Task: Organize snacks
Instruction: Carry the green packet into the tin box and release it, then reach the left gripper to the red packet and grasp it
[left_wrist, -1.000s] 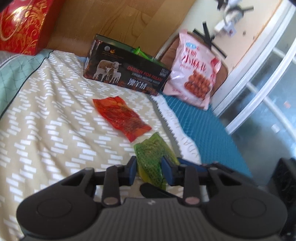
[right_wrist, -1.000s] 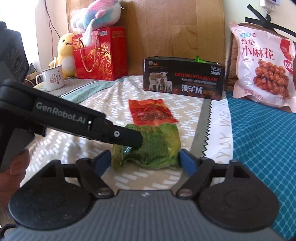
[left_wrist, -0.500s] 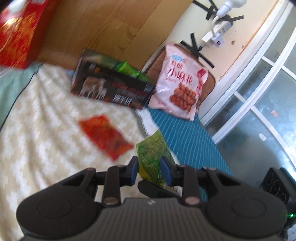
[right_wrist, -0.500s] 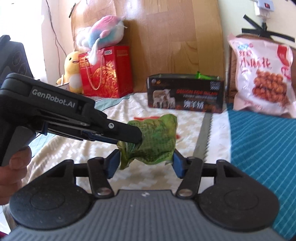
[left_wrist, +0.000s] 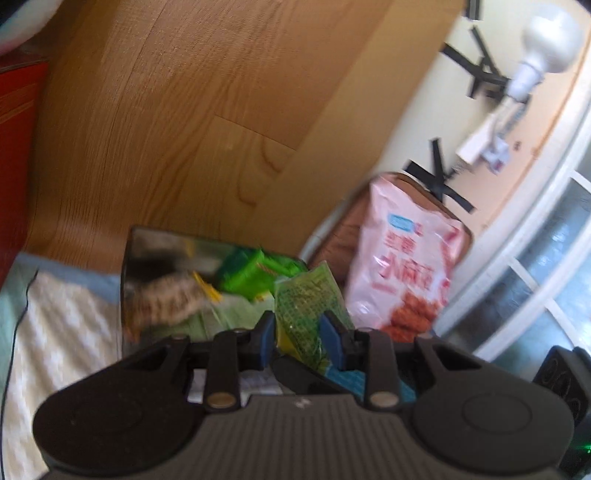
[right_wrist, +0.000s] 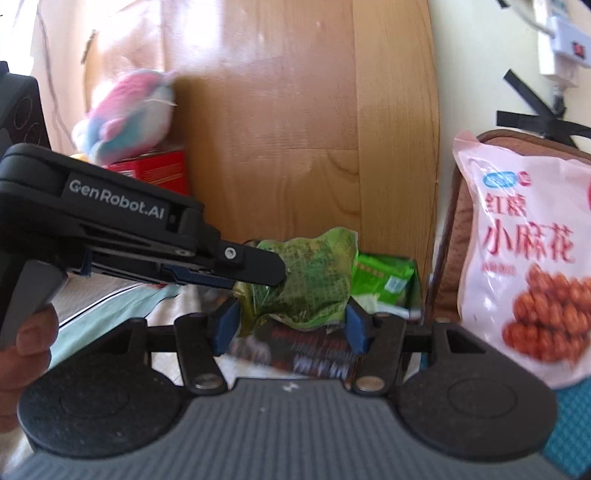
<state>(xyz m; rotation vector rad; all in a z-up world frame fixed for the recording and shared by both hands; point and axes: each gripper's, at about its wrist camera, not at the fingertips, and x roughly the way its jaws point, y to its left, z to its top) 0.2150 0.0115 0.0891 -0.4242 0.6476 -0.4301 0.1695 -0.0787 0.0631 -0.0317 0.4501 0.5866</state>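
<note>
My left gripper is shut on a green snack packet and holds it in the air above the open dark box. The packet also shows in the right wrist view, pinched by the left gripper's black fingers, over the box. My right gripper is open just below and in front of the packet, holding nothing. Bright green packets lie inside the box.
A large pink bag of fried twists leans on a brown cushion to the right of the box. A wooden headboard stands behind. A plush toy sits on a red gift box at the left. A window is at the far right.
My left gripper lifted the green packet off the bed and carried it forward to above the dark box. The right gripper followed along, still open. The red packet is out of view.
</note>
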